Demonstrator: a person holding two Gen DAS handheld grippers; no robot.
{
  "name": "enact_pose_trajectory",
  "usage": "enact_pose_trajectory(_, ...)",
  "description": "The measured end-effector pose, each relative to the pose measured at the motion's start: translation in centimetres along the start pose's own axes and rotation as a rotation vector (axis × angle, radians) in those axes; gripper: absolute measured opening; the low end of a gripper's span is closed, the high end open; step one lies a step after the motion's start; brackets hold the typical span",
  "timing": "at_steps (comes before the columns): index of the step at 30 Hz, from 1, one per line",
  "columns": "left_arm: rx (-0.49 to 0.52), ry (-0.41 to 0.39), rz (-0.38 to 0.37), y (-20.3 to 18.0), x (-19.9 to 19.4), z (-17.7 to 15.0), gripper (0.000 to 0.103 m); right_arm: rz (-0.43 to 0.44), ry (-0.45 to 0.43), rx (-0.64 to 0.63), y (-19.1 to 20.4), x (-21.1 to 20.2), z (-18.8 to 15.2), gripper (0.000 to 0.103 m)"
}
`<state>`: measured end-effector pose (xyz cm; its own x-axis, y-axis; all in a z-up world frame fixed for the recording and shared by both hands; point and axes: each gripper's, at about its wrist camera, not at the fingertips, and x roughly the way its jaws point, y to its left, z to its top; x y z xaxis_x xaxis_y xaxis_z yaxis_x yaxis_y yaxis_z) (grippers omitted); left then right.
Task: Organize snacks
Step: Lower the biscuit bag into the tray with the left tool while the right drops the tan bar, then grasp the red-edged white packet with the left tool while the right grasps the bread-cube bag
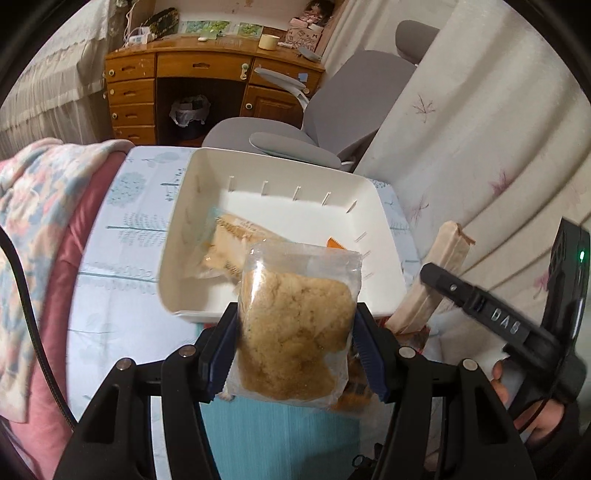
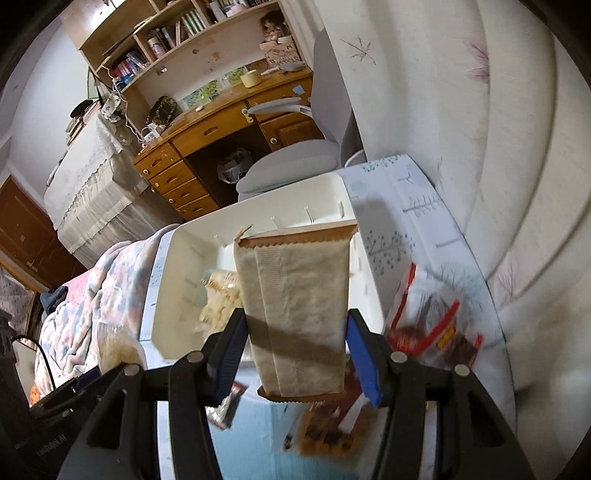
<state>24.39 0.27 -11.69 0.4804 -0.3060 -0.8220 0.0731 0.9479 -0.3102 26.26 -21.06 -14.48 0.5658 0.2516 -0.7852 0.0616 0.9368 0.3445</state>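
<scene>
A: Left wrist: our left gripper (image 1: 295, 350) clamps a clear crumb-cake bag (image 1: 297, 328), held over the white bin's (image 1: 173, 236) near rim

B: Right wrist: our right gripper (image 2: 295, 354) pinches a tan paper packet (image 2: 299, 314) before the same bin (image 2: 177, 258); red-trimmed wrapper (image 2: 436, 325) on the table

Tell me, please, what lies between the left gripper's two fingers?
In the left wrist view, the left gripper pinches a clear bag of crumbly tan snack between its fingers, near the white bin.

Home bedroom: quilt (image 1: 33, 206), wooden desk (image 1: 207, 66), bookshelves (image 2: 177, 33).
</scene>
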Motion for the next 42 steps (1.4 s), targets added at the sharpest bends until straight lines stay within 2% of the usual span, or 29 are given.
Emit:
enact_pose_trajectory(4, -0.023, 0.023, 0.059, -0.2, 2.9, 1.4, 0.058, 0.020, -0.015, -0.026, -1.1, 1.7, 0.8, 0.054)
enact_pose_trajectory(11, -0.027, 0.012, 0.115, -1.2, 5.1, 2.8, 0.059, 0.086, -0.022, -0.058, -2.2, 4.2, 1.7, 0.056)
enact_pose_trajectory(14, -0.035, 0.052, 0.154, -1.4, 6.1, 3.2, 0.060, 0.112, 0.007, -0.071, -2.1, 4.9, 1.8, 0.056)
enact_pose_trajectory(15, -0.042, 0.065, 0.157, -1.4, 6.2, 3.2, 0.061, 0.117, 0.018, -0.078, -2.1, 5.1, 1.8, 0.057)
enact_pose_trajectory(16, -0.051, 0.074, 0.154, -1.3, 6.2, 3.2, 0.071, 0.116, 0.026, -0.083, -1.9, 5.2, 1.7, 0.060)
enact_pose_trajectory(17, -0.053, 0.075, 0.152, -1.3, 6.0, 3.1, 0.079, 0.117, 0.028, -0.082, -1.9, 5.3, 1.6, 0.067)
enact_pose_trajectory(18, -0.051, 0.066, 0.156, -1.3, 5.7, 3.0, 0.080, 0.122, 0.028, -0.079, -1.8, 5.2, 1.5, 0.072)
enact_pose_trajectory(20, -0.045, 0.058, 0.167, -1.2, 4.9, 2.7, 0.080, 0.129, 0.024, -0.073, -1.6, 4.9, 1.3, 0.075)
enact_pose_trajectory(30, -0.066, 0.029, 0.149, 1.1, 0.8, 0.4, 0.080, 0.082, -0.005, -0.038, -0.4, 2.2, -1.3, 0.076)
enact_pose_trajectory(42, 0.025, 0.050, 0.063, 5.9, -3.7, -2.7, 0.080, -0.058, -0.096, 0.102, 1.4, -2.1, -6.3, 0.076)
